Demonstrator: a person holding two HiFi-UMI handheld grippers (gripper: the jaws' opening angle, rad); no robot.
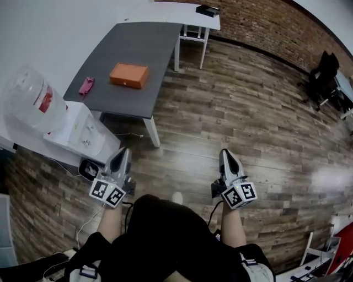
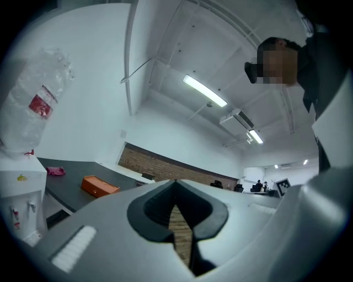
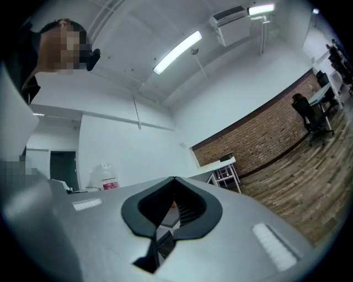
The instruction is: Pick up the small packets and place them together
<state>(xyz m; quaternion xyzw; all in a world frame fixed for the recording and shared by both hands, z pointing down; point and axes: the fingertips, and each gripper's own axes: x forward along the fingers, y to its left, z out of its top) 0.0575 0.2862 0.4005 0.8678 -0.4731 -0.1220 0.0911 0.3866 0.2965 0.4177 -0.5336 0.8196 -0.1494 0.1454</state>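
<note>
A small pink packet (image 1: 86,86) lies on the grey table (image 1: 138,44) near its left edge, with an orange box (image 1: 129,75) to its right. Both grippers are held low over the wooden floor, well short of the table. My left gripper (image 1: 122,151) is shut and holds nothing. My right gripper (image 1: 225,152) is likewise shut and empty. In the left gripper view the shut gripper (image 2: 175,182) points level toward the table, where the pink packet (image 2: 55,171) and the orange box (image 2: 99,186) show. The right gripper view shows its gripper (image 3: 174,179) shut.
A water dispenser (image 1: 77,132) with a large bottle (image 1: 32,99) stands left of the grey table. Behind it is a white table (image 1: 187,14) with a black item (image 1: 207,10). An office chair (image 1: 322,77) stands at far right. Cables trail on the floor by the dispenser.
</note>
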